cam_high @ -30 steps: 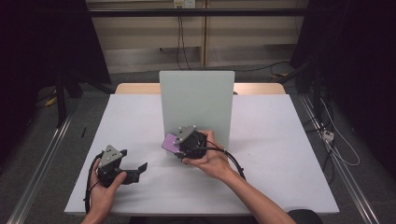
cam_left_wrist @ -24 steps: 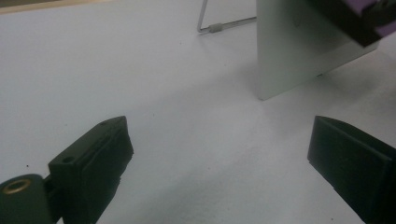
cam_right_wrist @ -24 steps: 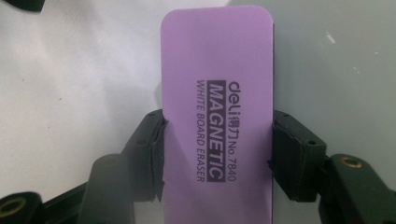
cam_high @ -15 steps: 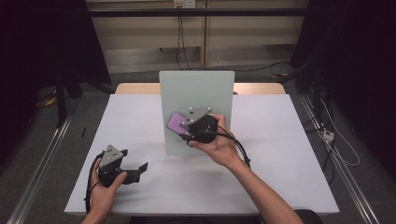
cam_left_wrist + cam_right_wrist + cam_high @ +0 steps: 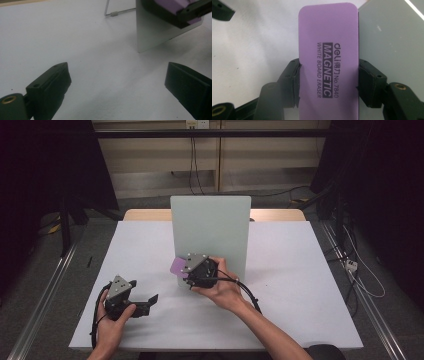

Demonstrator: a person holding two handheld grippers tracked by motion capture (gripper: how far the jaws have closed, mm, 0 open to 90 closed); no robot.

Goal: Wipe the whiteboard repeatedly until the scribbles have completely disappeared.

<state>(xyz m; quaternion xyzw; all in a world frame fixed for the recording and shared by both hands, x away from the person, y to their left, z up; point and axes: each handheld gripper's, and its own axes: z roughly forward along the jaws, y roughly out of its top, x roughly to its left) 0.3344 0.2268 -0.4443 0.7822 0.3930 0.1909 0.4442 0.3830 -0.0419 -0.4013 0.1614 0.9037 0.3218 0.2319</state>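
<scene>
At about eight o'clock on the white table (image 5: 300,285), my left gripper (image 5: 142,303) rests low on the surface in my left hand (image 5: 112,322), its jaws pointing toward three o'clock. In the left gripper view those two black jaws stand wide apart with nothing but bare tabletop between them; the near corner of the whiteboard (image 5: 160,32) rises at one o'clock from them, with its wire stand (image 5: 117,13) at twelve o'clock.

Near the table's centre, the pale whiteboard (image 5: 212,230) stands upright, propped on that stand, its face toward me.

Just in front of its lower left corner, at about seven o'clock of the board, my right gripper (image 5: 181,270) is held in my right hand (image 5: 222,287), its cable (image 5: 247,292) trailing back toward five o'clock. Its jaws are clamped on the purple eraser (image 5: 178,266), which pokes out of them toward ten o'clock. In the right gripper view the eraser (image 5: 328,60) sits lengthwise between my pads, one pressing each long edge, its printed face toward the camera, reading "deli MAGNETIC WHITE BOARD ERASER". The grey board fills the space at two o'clock behind it; whether eraser and board touch I cannot tell
</scene>
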